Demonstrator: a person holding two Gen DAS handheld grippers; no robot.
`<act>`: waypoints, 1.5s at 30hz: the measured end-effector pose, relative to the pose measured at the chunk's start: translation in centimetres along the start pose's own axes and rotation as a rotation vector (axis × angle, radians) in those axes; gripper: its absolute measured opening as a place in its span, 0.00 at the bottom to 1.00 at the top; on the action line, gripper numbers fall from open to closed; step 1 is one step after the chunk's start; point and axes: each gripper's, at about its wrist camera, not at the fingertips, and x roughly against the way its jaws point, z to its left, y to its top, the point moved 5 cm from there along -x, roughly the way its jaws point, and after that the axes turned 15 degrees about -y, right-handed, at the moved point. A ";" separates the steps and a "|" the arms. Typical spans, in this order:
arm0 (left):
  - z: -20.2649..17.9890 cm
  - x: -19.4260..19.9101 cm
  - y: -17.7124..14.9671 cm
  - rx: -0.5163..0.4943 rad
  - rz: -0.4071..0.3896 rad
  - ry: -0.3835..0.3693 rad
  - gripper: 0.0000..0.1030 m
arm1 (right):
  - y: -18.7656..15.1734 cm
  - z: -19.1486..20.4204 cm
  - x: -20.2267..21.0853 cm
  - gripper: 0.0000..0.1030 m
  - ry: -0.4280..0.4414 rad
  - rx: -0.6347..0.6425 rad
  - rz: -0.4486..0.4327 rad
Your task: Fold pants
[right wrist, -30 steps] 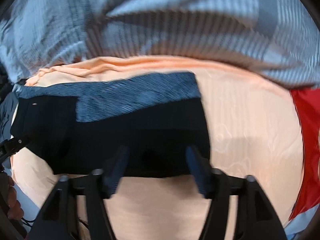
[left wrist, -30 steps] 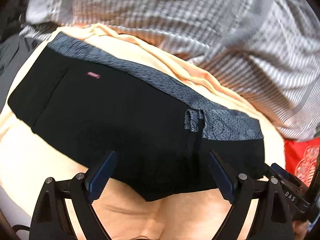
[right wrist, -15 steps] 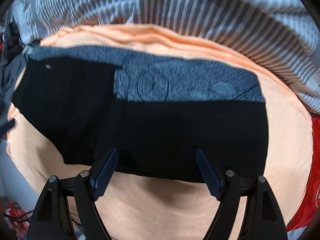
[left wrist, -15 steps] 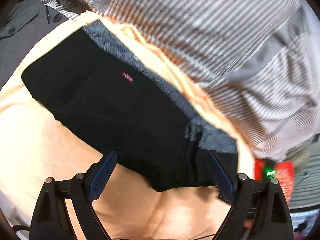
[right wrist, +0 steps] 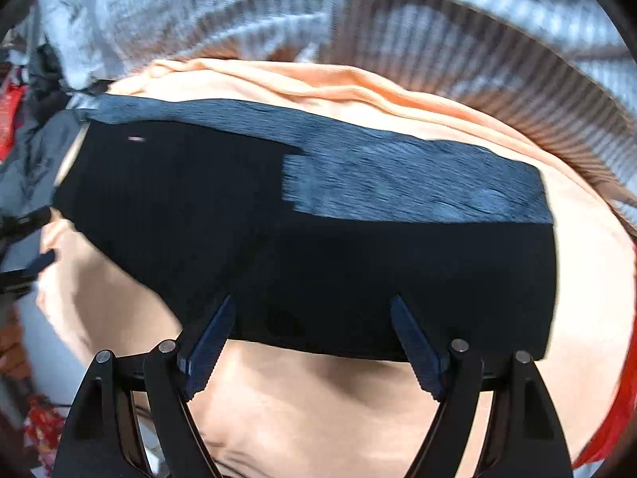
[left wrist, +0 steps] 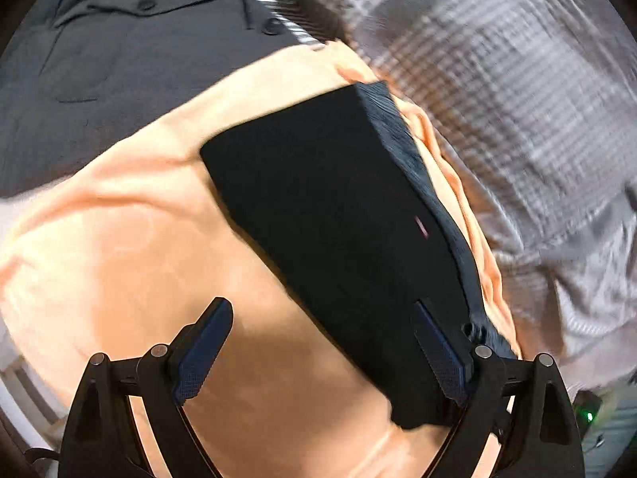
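Note:
Black folded pants (left wrist: 338, 207) with a grey-blue patterned waistband (left wrist: 402, 139) lie flat on an orange cloth (left wrist: 119, 259). In the left wrist view they run diagonally from the upper middle to the lower right. My left gripper (left wrist: 320, 304) is open above their near edge, one finger over the pants and the other over bare cloth. In the right wrist view the pants (right wrist: 358, 271) stretch across the middle, waistband (right wrist: 398, 175) on the far side. My right gripper (right wrist: 311, 298) hangs open over their near hem, holding nothing. The left gripper's fingers (right wrist: 42, 259) show at the left edge.
Striped grey-white bedding (left wrist: 517, 99) is bunched behind the orange cloth (right wrist: 358, 398). A dark grey buttoned shirt (left wrist: 99, 59) lies at the upper left of the left wrist view. Something red (right wrist: 613, 426) shows at the lower right of the right wrist view.
The left gripper has swung toward the pants' left end and rolled, so the pants now lie diagonally and the grey shirt has come into view. The right gripper shifted along the hem and its jaws widened slightly.

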 end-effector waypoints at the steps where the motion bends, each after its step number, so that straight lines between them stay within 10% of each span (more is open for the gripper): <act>1: 0.3 -0.3 0.3 -0.002 0.004 -0.011 0.89 | 0.2 0.7 0.2 0.81 0.019 0.008 -0.002; 22: -1.3 -3.4 3.8 0.012 -0.024 -0.289 0.89 | 1.2 6.5 0.6 0.81 0.118 0.059 -0.009; 31: -1.8 -6.5 4.0 -0.048 0.035 -0.073 0.88 | 2.6 7.6 1.1 0.81 0.154 0.056 -0.034; 33: -2.2 -6.4 4.0 -0.084 0.024 0.020 0.50 | 3.3 7.2 1.2 0.81 0.164 0.037 -0.029; 35: -2.3 -6.0 3.9 -0.119 0.019 0.089 0.31 | 4.4 6.5 1.5 0.81 0.172 0.019 -0.032; 45: -10.0 -4.9 0.5 -0.601 -0.044 0.343 0.26 | 13.6 8.2 4.0 0.82 0.325 0.050 0.060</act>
